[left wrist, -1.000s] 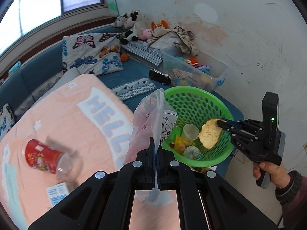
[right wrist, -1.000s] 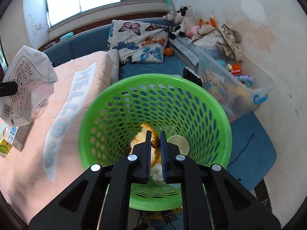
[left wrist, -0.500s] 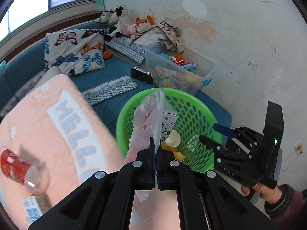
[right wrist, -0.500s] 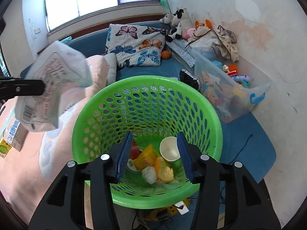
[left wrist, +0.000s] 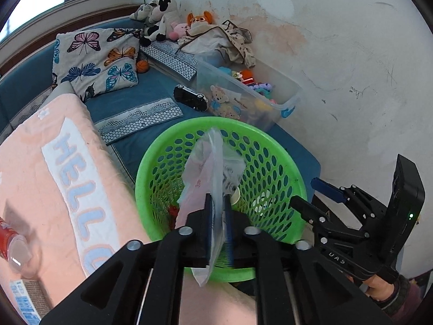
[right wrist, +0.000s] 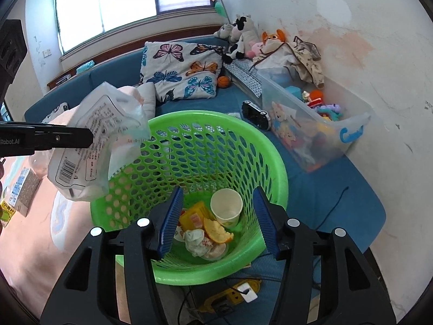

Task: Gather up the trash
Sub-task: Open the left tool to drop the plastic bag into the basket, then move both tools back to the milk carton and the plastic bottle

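Holding your left gripper (left wrist: 217,227) over the green basket (right wrist: 273,162), you are easing its jaws apart, the plastic bag (left wrist: 211,178) hanging loose between them. Your right gripper (right wrist: 216,222) is standing wide open and empty above the basket's trash.

- Green basket (right wrist: 273,168): glossy perforated plastic
- Wrapper (right wrist: 94,146): thin, crinkled, shiny translucent film with print
- Cup (right wrist: 226,208): matt paper
- Blanket (left wrist: 40,178): soft, fuzzy pink cloth
- Storage bin (left wrist: 273,92): clear smooth plastic
- Wall (left wrist: 351,54): matt, stained, scuffed plaster
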Tool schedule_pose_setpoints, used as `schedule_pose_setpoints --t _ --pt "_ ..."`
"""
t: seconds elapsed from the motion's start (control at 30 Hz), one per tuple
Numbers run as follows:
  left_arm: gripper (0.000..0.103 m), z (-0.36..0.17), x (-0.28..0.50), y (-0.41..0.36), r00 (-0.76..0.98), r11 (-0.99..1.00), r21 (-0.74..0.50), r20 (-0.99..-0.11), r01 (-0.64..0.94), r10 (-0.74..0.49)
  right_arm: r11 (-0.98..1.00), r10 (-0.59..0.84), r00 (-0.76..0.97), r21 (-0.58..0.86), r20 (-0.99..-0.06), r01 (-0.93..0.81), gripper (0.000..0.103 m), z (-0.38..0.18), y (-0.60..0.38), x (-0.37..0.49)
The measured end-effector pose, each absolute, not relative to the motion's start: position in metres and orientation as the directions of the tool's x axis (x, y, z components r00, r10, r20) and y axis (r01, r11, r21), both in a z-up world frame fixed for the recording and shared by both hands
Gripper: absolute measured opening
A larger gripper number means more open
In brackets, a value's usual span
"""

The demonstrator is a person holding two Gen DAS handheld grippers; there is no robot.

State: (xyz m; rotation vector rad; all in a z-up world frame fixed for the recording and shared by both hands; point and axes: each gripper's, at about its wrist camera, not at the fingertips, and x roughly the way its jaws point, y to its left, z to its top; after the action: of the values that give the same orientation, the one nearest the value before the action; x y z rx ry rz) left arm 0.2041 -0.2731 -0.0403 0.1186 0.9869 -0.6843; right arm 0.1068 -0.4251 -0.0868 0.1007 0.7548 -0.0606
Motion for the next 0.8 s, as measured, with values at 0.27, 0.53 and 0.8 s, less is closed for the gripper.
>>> schedule_pose_setpoints --t 0.27,0.53,0.8 --pt "0.061 -0.033 0.203 -0.246 0.402 0.816 -0.206 -0.789 0.540 -0.465 0.994 -0.009 0.731 0.075 -0.682 0.083 0.055 -0.084 -0.419 0.101" --pt "0.065 -0.016 0.188 -0.188 0.490 0.872 -0.149 -0.778 0.465 -0.394 0.998 0.037 0.738 0.065 -0.674 0.009 0.064 -0.079 -0.384 0.098" --pt "0.068 -0.005 0.174 -0.104 0.555 0.918 -0.134 -0.761 0.373 -0.336 0.994 0.106 0.743 0.065 -0.661 -0.084 0.071 -0.070 -0.333 0.100"
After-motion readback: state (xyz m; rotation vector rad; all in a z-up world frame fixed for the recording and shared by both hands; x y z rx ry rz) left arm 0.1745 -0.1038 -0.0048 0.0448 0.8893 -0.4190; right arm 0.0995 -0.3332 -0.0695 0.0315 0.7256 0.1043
